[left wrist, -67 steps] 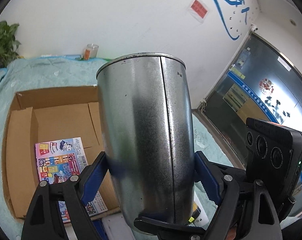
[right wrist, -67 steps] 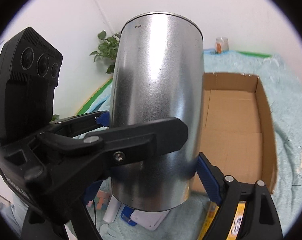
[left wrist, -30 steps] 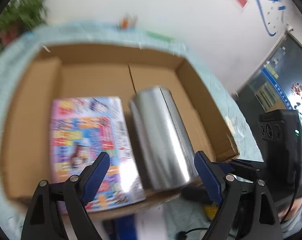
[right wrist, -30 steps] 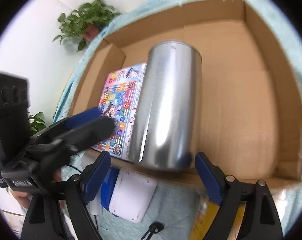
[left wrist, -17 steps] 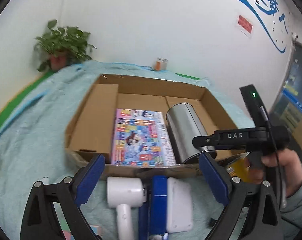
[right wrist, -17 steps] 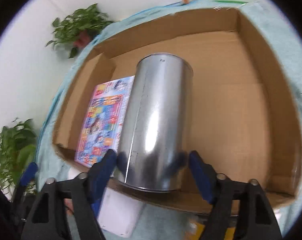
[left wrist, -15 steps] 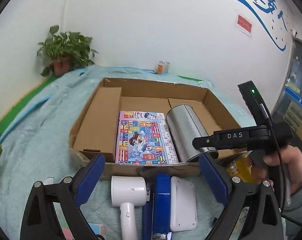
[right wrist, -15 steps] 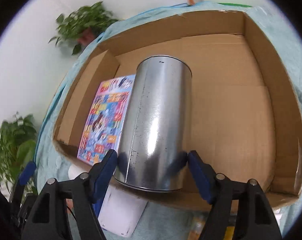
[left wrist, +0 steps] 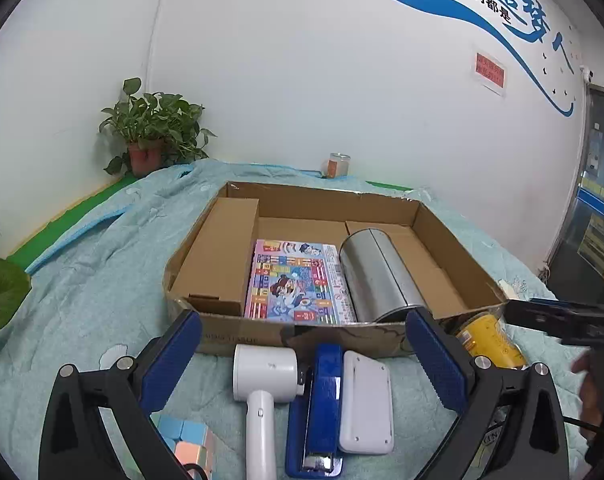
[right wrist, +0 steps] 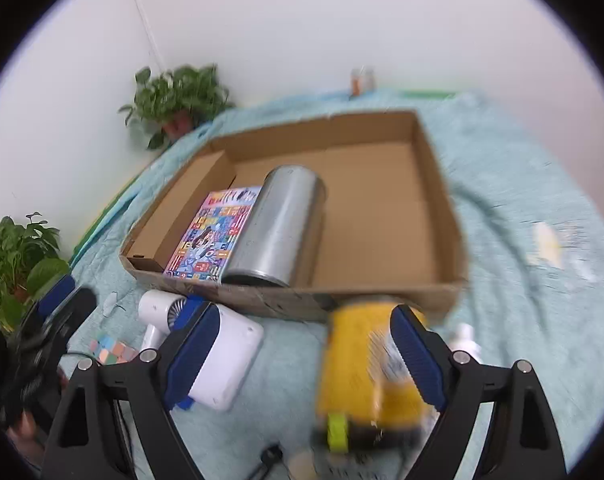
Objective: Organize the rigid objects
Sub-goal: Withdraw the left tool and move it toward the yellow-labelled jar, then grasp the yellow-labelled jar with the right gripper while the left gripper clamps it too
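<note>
The metal can (left wrist: 376,276) is seen lying on its side in the cardboard box (left wrist: 454,240), beside the colourful book (left wrist: 296,280). Left hand-held gripper (left wrist: 302,356): jaws just widened fully, nothing held. Right hand-held gripper (right wrist: 298,356): jaws just reopened wide, nothing gripped.

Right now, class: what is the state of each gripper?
Left gripper: open, jaws just widened, holding nothing.
Right gripper: open, jaws just reopened, holding nothing; the yellow container lies partly between them, unclamped.
</note>
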Demonstrator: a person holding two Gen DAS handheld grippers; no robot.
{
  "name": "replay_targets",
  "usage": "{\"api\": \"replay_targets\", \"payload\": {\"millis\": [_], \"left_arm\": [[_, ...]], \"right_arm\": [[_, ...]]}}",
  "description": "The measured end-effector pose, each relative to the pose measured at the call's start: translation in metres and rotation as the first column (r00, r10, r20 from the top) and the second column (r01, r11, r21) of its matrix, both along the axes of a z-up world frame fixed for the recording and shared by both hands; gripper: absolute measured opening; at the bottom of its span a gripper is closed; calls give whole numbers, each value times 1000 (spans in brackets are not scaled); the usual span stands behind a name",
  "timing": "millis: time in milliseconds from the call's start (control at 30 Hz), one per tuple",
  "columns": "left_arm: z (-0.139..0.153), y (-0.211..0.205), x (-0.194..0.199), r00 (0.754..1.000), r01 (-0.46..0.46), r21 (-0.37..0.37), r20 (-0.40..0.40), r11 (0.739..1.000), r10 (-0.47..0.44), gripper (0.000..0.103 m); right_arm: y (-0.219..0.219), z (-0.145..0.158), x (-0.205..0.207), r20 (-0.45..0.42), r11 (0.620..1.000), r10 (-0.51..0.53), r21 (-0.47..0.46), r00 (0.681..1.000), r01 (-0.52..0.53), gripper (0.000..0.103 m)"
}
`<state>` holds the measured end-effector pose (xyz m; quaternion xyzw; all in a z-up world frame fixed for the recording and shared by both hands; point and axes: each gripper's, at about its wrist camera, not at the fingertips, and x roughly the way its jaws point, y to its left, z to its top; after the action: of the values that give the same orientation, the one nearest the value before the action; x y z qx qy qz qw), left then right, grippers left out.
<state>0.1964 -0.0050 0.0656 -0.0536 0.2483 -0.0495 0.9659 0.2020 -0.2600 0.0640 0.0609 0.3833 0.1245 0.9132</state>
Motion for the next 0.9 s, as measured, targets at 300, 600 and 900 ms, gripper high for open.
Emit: {"api": "replay_targets", "payload": {"millis": [300, 600, 900], "left_arm": [[-18, -23, -8, 983, 123, 5, -138, 992, -122, 2], [-28, -33, -18, 978, 116, -73, -168, 991, -127, 103], [-28, -31, -19, 960, 165, -110, -211, 980, -186, 103]], "right_arm": [[-21, -9, -58, 105, 997, -74, -3, 992, 75, 41], [-38, -34, -29, -31, 994, -88, 55, 996, 89, 89], [-31, -70, -8, -172, 996, -70, 34, 983, 77, 81]]}}
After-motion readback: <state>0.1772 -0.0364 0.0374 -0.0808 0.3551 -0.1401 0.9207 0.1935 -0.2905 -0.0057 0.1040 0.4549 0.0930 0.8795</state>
